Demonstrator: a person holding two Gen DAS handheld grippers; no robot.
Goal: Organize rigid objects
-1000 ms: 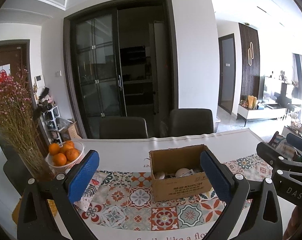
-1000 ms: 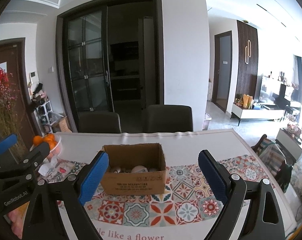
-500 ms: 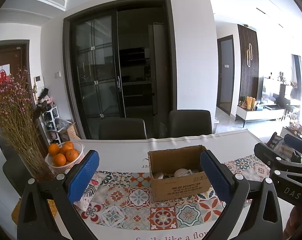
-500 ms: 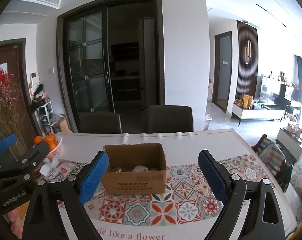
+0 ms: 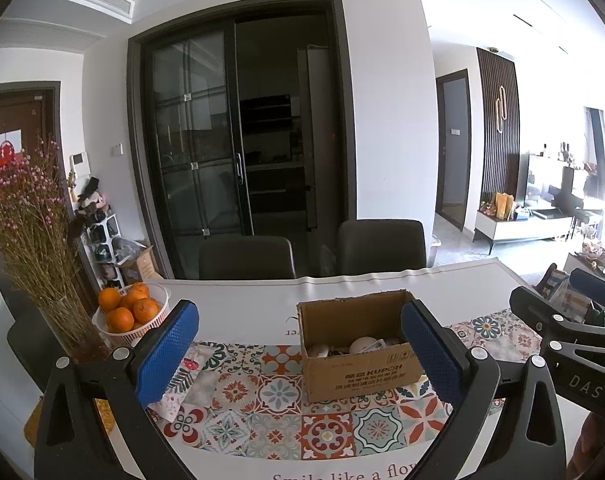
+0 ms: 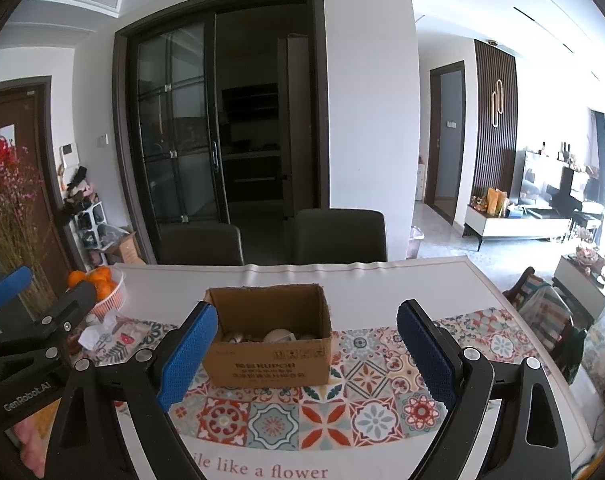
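While both your grippers gape wide and empty, the cardboard box (image 6: 267, 336) lies at twelve o'clock of the right gripper (image 6: 306, 354), one o'clock of the left gripper (image 5: 298, 354), long axis crosswise.

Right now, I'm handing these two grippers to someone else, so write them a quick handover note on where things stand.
Left gripper: open, holding nothing, above the table.
Right gripper: open, empty, facing the box.
Open brown cardboard box sits on the patterned tile-print table runner; small pale rigid items lie inside, too small to identify.
Done: nothing visibly sorted out of the box.
Left: take the items out and organize them.
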